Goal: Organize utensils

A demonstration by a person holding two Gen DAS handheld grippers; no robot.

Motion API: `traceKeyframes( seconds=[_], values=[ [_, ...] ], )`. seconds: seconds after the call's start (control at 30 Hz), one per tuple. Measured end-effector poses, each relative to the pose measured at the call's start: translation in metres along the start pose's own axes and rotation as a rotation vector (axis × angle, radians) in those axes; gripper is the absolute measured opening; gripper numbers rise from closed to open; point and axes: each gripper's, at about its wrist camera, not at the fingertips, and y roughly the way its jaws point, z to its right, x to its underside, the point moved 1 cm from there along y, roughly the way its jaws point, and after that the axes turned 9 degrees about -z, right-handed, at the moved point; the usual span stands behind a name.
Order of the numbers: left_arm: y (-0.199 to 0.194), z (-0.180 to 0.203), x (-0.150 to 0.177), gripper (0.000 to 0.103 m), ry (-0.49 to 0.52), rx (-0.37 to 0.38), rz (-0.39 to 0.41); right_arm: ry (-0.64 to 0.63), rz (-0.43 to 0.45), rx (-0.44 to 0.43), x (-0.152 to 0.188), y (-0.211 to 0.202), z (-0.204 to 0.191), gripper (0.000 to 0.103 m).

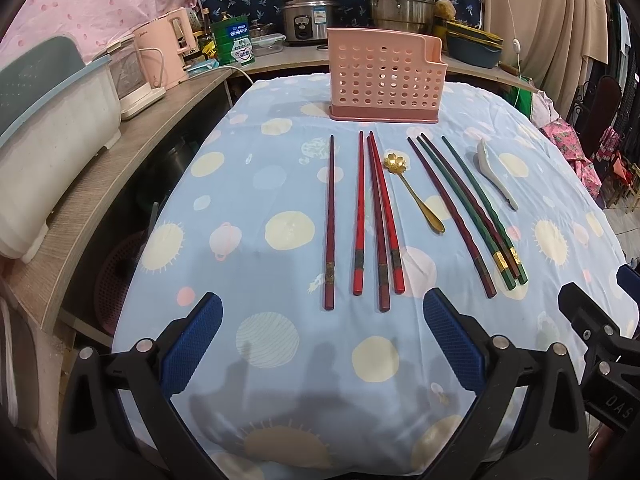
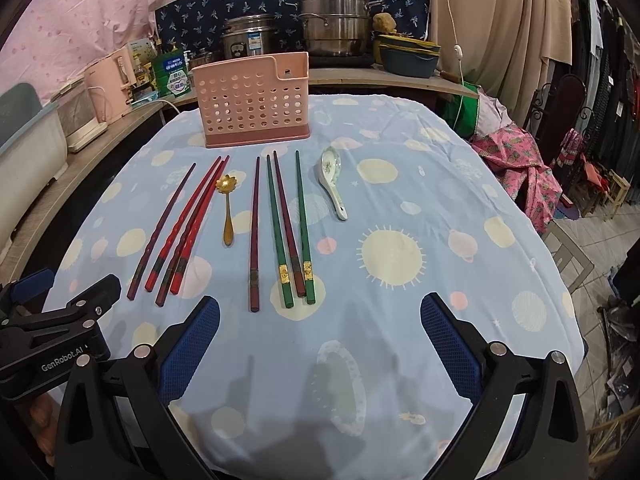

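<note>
Both pairs of fingers are spread wide and hold nothing: the left gripper (image 1: 322, 338) and the right gripper (image 2: 320, 338) hover side by side over the near edge of the table (image 2: 460, 208), short of every utensil. From where things lie, the job looks not yet begun. The pink holder (image 1: 386, 76) stands upright at the far end, and no handle shows above its rim (its inside is hidden from here, so I can't swear it's bare). In front of it everything lies flat on the cloth in a rough row: red chopsticks (image 1: 362, 216) on the left, four of them, one a little apart from the other three; the gold spoon (image 1: 414, 192) in the middle with its flower bowl toward the holder; darker and green chopsticks (image 2: 280, 228) right of it, four again; and the white spoon (image 2: 334, 182) farthest right. So I'd judge all ten pieces are left to lift and stand in the holder, and the chopsticks nearest each gripper seem the handiest start.
</note>
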Motion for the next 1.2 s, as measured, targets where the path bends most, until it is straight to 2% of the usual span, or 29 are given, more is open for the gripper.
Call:
traceKeyframes(
  seconds=[1.2],
  values=[
    [0.0042, -0.002, -0.004, 0.096, 0.009, -0.008, -0.003, 0.001, -0.004, 0.004, -0.0008, 0.0046, 0.0007, 0.096]
  ],
)
